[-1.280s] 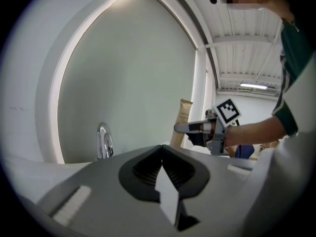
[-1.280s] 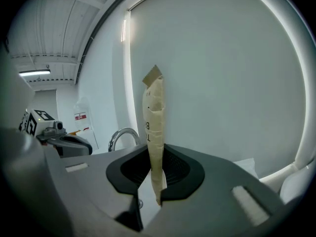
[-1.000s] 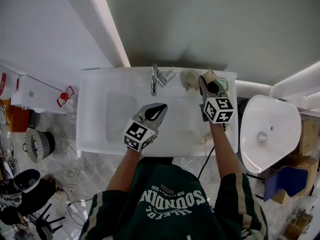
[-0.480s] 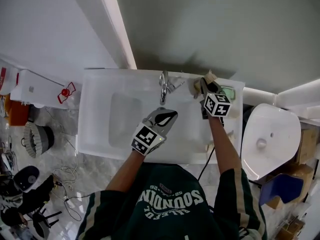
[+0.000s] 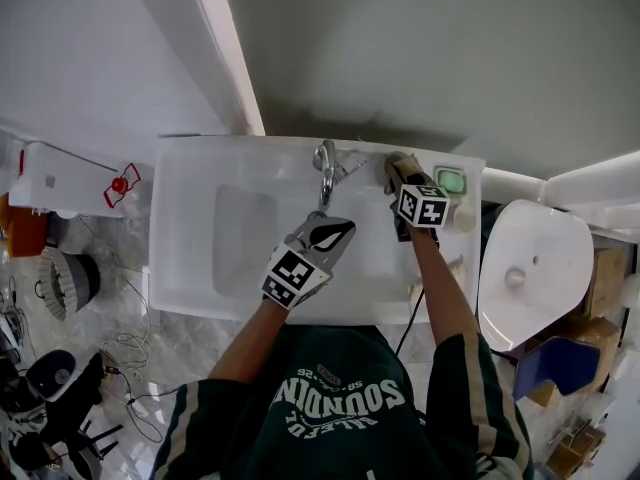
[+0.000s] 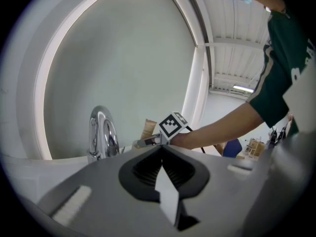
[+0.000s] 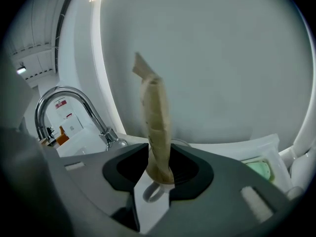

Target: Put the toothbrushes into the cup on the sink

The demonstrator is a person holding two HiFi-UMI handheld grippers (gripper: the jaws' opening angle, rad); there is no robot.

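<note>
Head view: the left gripper (image 5: 338, 231) hangs just in front of the tap (image 5: 325, 163), and the right gripper (image 5: 398, 168) is just right of the tap.

Left gripper view: the jaws are clenched together with nothing between them.

Right gripper view: the jaws have just been opening. They stand loose round the upright toothbrush (image 7: 154, 127), right of the tap, at the cup (image 7: 179, 141).

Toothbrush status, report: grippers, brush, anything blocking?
Right gripper jaws just opening, wrapped toothbrush upright between them, over cup. Left gripper shut, empty. Faucet stands aside, nothing blocking.
</note>
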